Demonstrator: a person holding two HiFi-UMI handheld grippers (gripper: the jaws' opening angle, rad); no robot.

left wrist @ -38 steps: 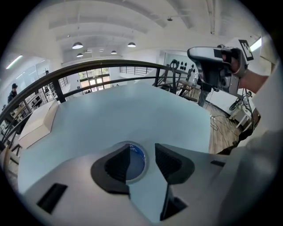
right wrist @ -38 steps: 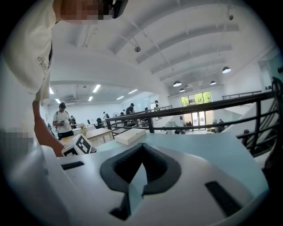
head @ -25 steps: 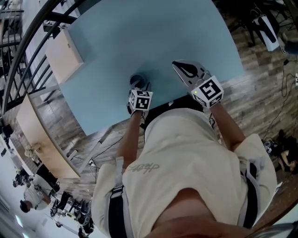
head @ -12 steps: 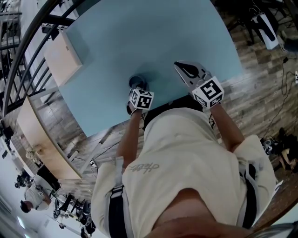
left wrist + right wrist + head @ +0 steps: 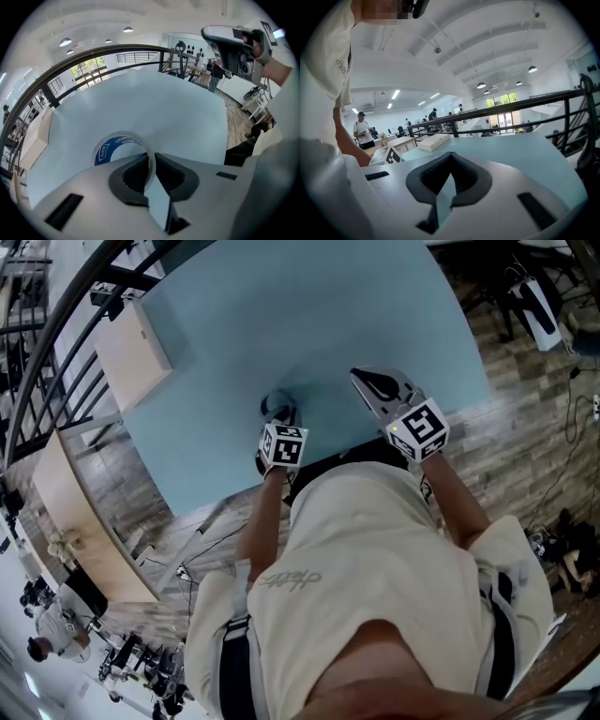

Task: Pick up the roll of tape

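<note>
Tape roll (image 5: 107,151) on the table (image 5: 178,108), near wall pinched between your left gripper's (image 5: 151,157) jaws. Those have just been closing onto it. Your right gripper (image 5: 451,157) is off to its right, jaws together, nothing between.

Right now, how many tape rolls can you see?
1. The roll of tape lies on the table, its wall between the left hand-held gripper's jaws, which have just been closing. None seems hidden.
</note>
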